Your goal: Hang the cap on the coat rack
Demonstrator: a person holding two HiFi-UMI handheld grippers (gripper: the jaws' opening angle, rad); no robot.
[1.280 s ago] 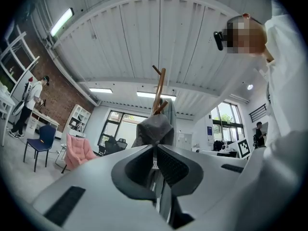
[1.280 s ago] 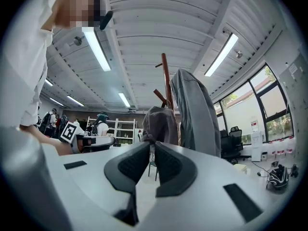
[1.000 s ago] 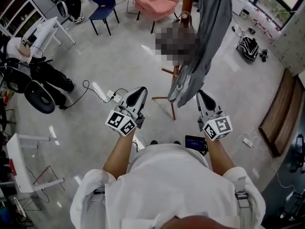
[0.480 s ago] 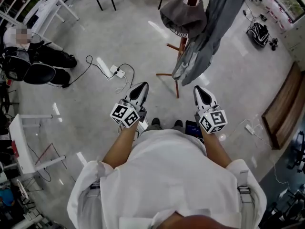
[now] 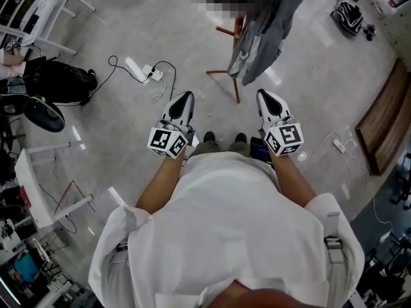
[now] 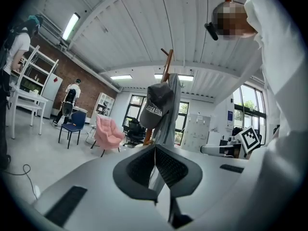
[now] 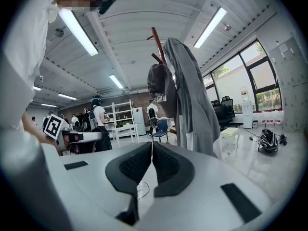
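Both arms bent, left claw (image 5: 182, 103) and right claw (image 5: 267, 101) closed, empty.

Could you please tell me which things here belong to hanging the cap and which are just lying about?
Part of the job:
- cap, hanging on the coat rack
- left gripper and right gripper, both shut, empty

Just about:
- grey garment on the rack
- pink armchair
- blue chair
- power strip on the floor

One cap (image 6: 156, 105), one jacket (image 5: 263, 24), one rack (image 6: 167, 64)
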